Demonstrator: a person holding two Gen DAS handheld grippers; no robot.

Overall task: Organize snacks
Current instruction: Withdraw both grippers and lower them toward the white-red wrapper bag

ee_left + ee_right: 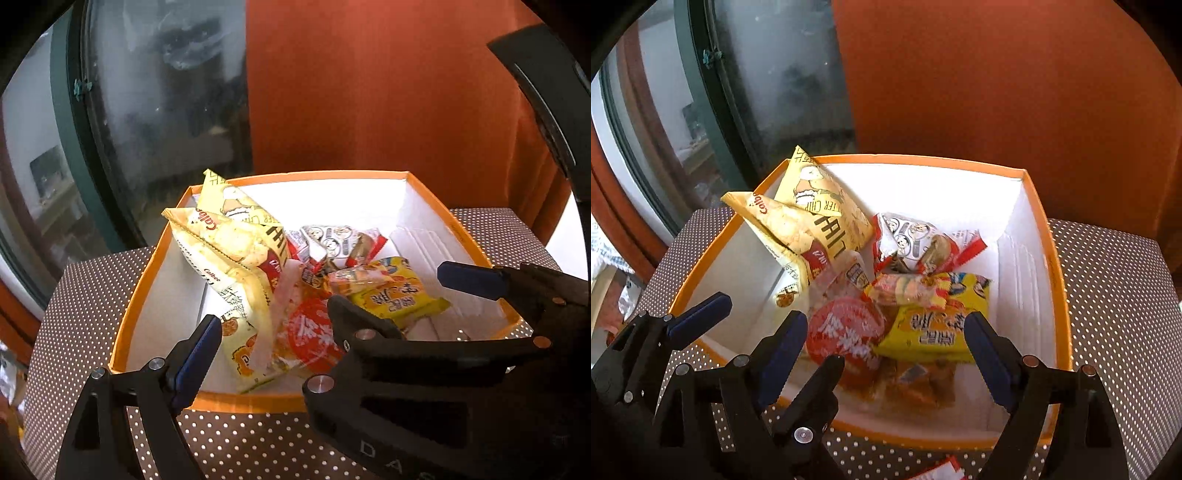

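Held side by side over the near edge of the orange-rimmed box (129,325), both pointing steeply down into it. Left gripper (273,321) spread wide, blue pads clear of everything, nothing clasped. Right gripper (884,334) likewise released, pads apart above the snacks and pressing on none of them.

Inside, white smooth cardboard walls, square shape, thin orange rim. Piled from the far left corner towards the middle: a glossy yellow chip bag (827,206) leaning on the far left wall, and a crinkled pale Calbee bag (779,229) poking over the left edge. Towards the middle, a red-and-white wrapper (912,240) and a small striped sweet packet (908,290). Towards the near edge, a clear packet with a round red label (846,332) beside a flat yellow packet (931,328). Right side of the box floor bare.

Below the box, a brown cloth with white dots (92,295). At the cloth's near edge, a corner of another red-and-white packet (938,470). Behind, an orange wall (369,92) and a dark-framed window (166,92).
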